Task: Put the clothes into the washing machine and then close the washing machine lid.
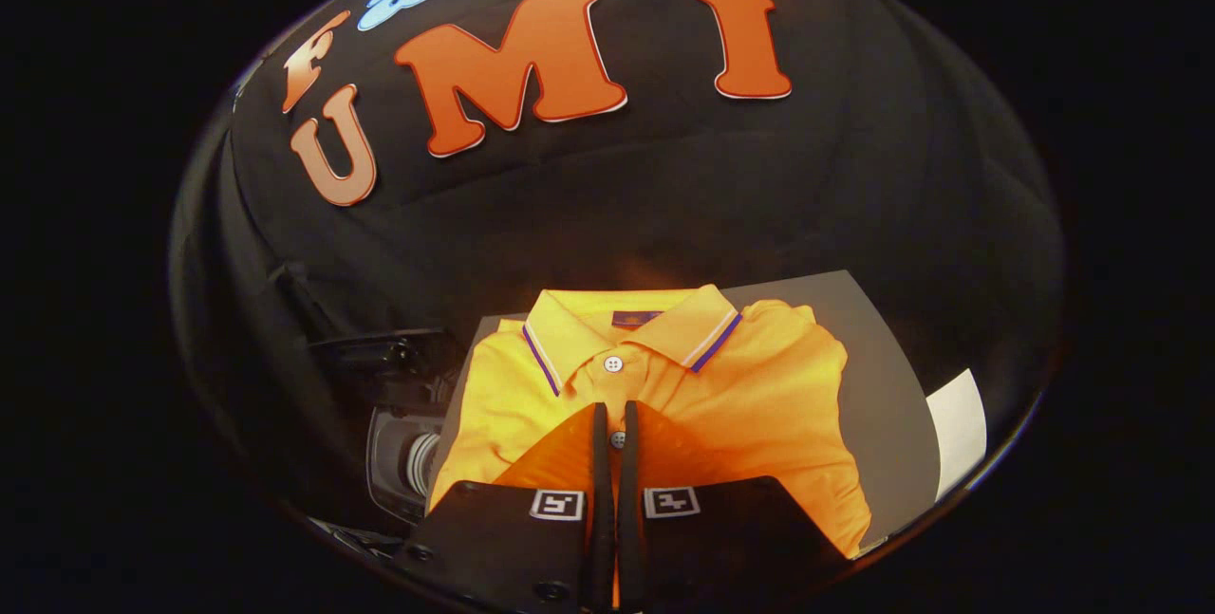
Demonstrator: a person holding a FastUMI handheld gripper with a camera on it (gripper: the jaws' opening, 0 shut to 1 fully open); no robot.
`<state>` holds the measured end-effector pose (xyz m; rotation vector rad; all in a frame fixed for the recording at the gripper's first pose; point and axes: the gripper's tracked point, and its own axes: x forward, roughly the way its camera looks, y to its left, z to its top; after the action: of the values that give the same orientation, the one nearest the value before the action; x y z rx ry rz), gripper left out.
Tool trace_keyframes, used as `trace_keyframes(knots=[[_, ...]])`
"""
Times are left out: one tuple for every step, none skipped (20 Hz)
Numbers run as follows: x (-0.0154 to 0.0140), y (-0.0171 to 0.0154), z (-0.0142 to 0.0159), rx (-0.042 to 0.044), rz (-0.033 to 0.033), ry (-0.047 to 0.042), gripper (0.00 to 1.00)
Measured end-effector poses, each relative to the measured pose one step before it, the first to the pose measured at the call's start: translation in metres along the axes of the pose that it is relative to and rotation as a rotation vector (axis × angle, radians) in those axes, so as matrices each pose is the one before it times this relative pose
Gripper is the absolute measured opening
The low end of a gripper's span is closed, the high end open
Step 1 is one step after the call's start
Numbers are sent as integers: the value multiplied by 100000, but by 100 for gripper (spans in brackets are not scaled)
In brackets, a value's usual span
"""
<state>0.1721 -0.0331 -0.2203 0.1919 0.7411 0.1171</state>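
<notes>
An orange polo shirt point(750, 405) with a white and purple striped collar lies folded on a grey board point(883, 386). My gripper point(615, 411) hovers over the shirt's front, its tips just below the collar button point(613, 364). The two fingers point(600, 443) stand almost together, and a second button shows through the thin slit between them. I see no fabric pinched between them. To the left of the shirt, lower down, sits a dark machine with a round grey opening point(410, 464) and a dark raised flap point(380, 348) above it.
A white sheet point(959, 429) lies at the board's right end. Black cloth wall stands close behind the shirt. The dark machine sits tight against the board's left edge.
</notes>
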Motion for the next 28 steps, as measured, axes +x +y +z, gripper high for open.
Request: trace_keyframes(knots=[[-588, 525, 59, -393, 928, -176, 10], [-443, 615, 197, 167, 1017, -984, 10], [-345, 1147, 54, 281, 1470, -1768, 10], [-379, 1254, 421, 210, 1842, -1651, 10], [-359, 1227, 83, 289, 1676, -1020, 10], [-443, 1177, 285, 587, 1101, -1980, 10], [-481, 1334, 114, 660, 1186, -1341, 10], [-370, 1482, 348, 869, 1588, -1808, 9], [-467, 1632, 146, 525, 1916, -937, 10], [-176, 1402, 7, 789, 1243, -669, 9], [-257, 1568, -41, 236, 1292, -1133, 9], [62, 1547, 126, 16, 1437, -858, 10], [-235, 1945, -206, -1295, 2533, -1034, 9], [178, 1732, -99, -1905, 1548, -413, 9], [-104, 1697, -340, -1821, 1425, -764, 10], [312, 1530, -227, -1381, 1928, -644, 10], [605, 1725, -219, -747, 2230, 155, 10], [535, 1522, -228, 221, 2072, -250, 10], [652, 1596, -331, 423, 3210, 718, 10], [644, 1439, -94, 623, 2033, -550, 10], [479, 1262, -429, 85, 2936, 457, 9], [653, 1134, -428, 395, 2196, 886, 10], [736, 828, -552, 149, 936, 708, 9], [816, 735, -538, -266, 669, 1356, 9], [822, 696, -587, -282, 700, 597, 9], [820, 716, -619, -276, 960, 1086, 9], [879, 539, -653, -57, 751, 1620, 9], [950, 529, -490, -37, 629, 1103, 9]])
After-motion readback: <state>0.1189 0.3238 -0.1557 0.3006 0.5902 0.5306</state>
